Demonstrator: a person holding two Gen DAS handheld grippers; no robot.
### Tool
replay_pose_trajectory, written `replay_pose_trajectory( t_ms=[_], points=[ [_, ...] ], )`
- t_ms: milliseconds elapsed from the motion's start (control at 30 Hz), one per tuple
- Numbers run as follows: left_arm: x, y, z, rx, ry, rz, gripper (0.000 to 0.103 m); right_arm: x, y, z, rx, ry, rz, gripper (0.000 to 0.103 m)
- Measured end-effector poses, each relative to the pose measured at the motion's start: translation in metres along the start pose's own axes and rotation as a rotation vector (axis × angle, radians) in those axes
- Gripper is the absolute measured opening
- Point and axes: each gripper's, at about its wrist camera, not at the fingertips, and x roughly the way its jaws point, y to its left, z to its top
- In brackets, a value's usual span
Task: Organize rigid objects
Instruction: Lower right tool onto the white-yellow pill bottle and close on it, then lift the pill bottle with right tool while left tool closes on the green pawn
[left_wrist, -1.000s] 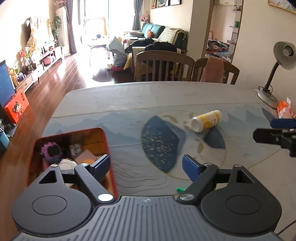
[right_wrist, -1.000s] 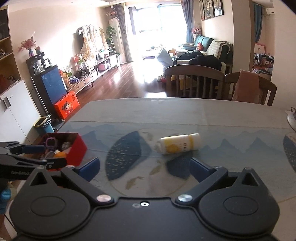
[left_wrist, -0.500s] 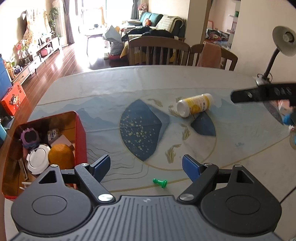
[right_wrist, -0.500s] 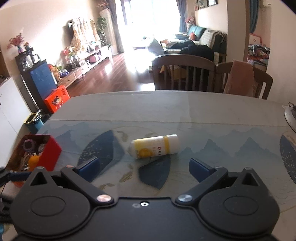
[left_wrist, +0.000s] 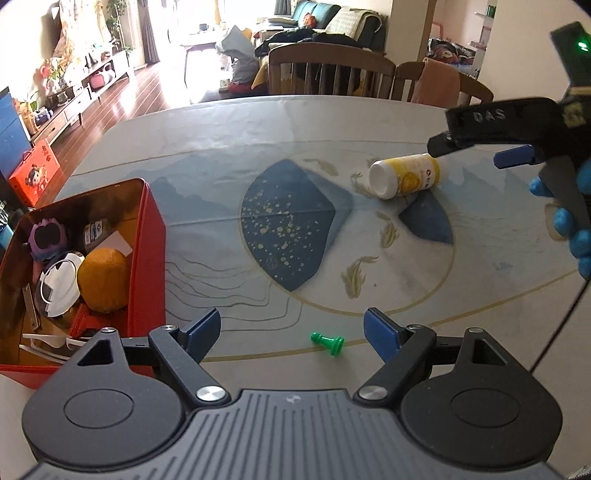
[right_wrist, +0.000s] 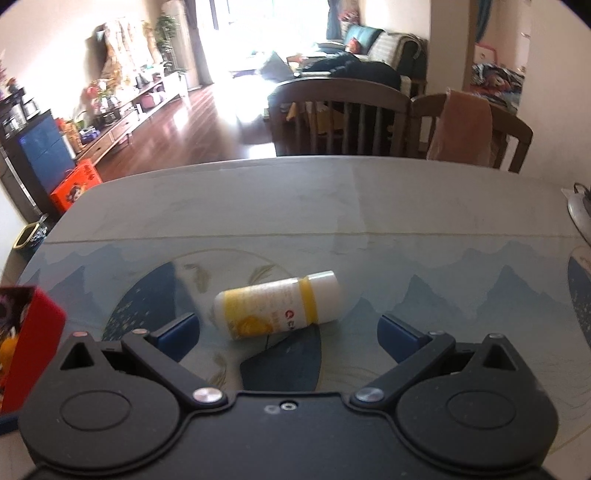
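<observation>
Two views, different stuff: only left wrist catches tiny green plastic pawn (left_wrist: 328, 342) lying between wide-apart left gripper (left_wrist: 291, 331) jaws, plus red metal tin (left_wrist: 149, 236). Further out, yellow-and-white plastic bottle (right_wrist: 277, 309) on its side just past right gripper (right_wrist: 288, 332), jaws gaping, empty.

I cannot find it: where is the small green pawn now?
In the left wrist view, the green pawn lies on its side on the table, between the open left tongs, right of the red box.
</observation>
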Motion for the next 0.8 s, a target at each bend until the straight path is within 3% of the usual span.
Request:
replay_pose_trajectory(
  t_ms=[333, 567, 800],
  points=[
    [0.017, -0.001, -0.004, 0.004, 0.035, 0.000, 0.085, 0.045, 0.002, 0.014, 0.116, 0.055, -0.018, 0.102],
    [0.026, 0.000, -0.004, 0.001, 0.046, -0.006, 0.085, 0.072, -0.001, 0.019, 0.192, 0.087, -0.092, 0.102],
    [0.034, -0.008, -0.005, 0.048, 0.060, -0.029, 0.085, 0.085, -0.004, 0.015, 0.225, 0.122, -0.075, 0.100]
  ],
)
